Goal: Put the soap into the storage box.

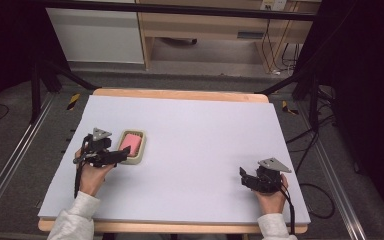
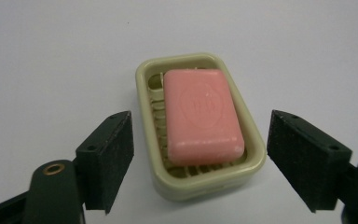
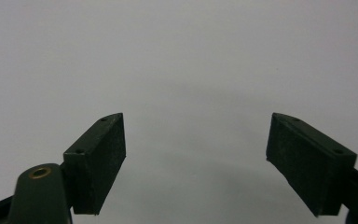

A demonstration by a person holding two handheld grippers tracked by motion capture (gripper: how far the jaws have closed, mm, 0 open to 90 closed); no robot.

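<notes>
My left tool (image 1: 122,155) sits low over the left part of the worktop (image 1: 200,145), its jaws spread wide and gripping nothing. In the left gripper view this tool (image 2: 200,156) straddles the near end of a pale green soap dish (image 2: 251,135), one pad (image 2: 116,156) just beside the dish's one long wall and the other standing a little off the opposite wall; I cannot tell whether either pad touches the rim. Inside the dish lies a pink bar of soap (image 2: 200,116), flat on the slotted floor, with a round stamped mark on its top face. The bar sits toward one side of the dish, so a strip of slots shows along the other side and at the near end.

From the high view the dish (image 1: 141,155) lies just beyond my left tool's jaws, and the soap (image 1: 130,144) rests in it. My left hand (image 1: 92,177) holds the tool from behind, with a light sleeve (image 1: 75,220) at the worktop's near edge.

My right tool (image 1: 244,177) is well apart from all this, near the right front corner of the worktop, in my right hand (image 1: 272,200). In the right gripper view this tool (image 3: 196,154) also has its jaws wide apart, holding nothing, with bare white surface between and beyond them.
</notes>
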